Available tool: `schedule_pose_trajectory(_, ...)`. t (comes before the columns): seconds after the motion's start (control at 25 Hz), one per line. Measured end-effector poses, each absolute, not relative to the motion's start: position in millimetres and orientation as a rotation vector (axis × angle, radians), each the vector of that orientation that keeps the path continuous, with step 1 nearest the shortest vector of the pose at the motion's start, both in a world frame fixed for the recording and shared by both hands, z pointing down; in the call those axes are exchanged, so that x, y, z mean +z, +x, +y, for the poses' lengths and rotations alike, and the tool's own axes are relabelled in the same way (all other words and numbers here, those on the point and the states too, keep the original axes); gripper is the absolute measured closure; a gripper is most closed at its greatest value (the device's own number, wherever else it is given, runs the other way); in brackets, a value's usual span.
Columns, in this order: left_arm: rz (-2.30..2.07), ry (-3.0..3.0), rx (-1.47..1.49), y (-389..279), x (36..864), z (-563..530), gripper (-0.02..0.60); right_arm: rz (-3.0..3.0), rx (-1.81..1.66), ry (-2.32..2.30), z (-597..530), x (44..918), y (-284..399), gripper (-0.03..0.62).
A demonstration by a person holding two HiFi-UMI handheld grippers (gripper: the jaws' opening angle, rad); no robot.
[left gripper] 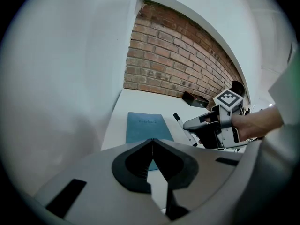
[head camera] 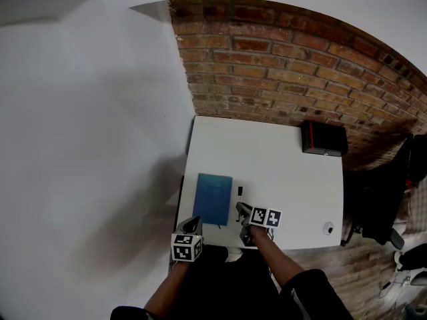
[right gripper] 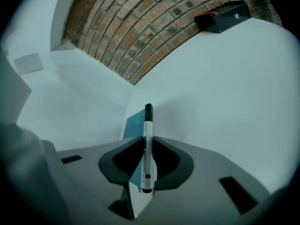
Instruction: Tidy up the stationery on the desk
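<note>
A white marker with a black cap (right gripper: 147, 149) sticks out between the jaws of my right gripper (right gripper: 145, 139), which is shut on its barrel, cap pointing away. In the head view the marker (head camera: 239, 192) shows just beyond the right gripper (head camera: 241, 209), over the white desk (head camera: 287, 179). A blue notebook (head camera: 212, 199) lies flat at the desk's front left. My left gripper (head camera: 192, 223) hovers at the notebook's near edge, apart from it. In the left gripper view its jaws (left gripper: 152, 143) are shut with nothing in them, with the notebook (left gripper: 144, 127) and the marker (left gripper: 184, 127) ahead.
A black box (head camera: 323, 139) sits at the desk's back right against the brick wall (head camera: 293, 65). A small white round object (head camera: 327, 229) lies near the front right corner. A white wall (head camera: 87, 125) runs along the desk's left side. A dark chair (head camera: 383, 199) stands to the right.
</note>
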State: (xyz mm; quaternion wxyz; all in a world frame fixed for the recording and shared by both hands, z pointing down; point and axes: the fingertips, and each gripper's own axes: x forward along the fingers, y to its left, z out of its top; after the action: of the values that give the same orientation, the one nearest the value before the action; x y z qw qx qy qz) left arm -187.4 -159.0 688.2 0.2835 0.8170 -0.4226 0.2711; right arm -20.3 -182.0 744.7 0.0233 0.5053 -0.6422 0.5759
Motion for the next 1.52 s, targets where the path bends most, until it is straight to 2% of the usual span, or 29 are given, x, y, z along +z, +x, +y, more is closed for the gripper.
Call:
schedule_pose_trajectory(0.52,-1.118,2.161,0.751,-213.5,699.4,-165.2,0.566,-1.898,1.980,1.576,-184.2,775.2,-46.7,0.514)
schedule_pose_trajectory(1.32,-1.084,2.147,0.761,-216.0,710.1,-167.0,0.566,-1.978,1.830,1.478,-189.9,778.0,-54.3,0.511)
schedule_pose_trajectory(1.52,-1.081,2.147,0.758,-215.5,710.2,-167.0,0.566,-1.968,1.788,1.496,-191.6,775.4,-50.1,0.473)
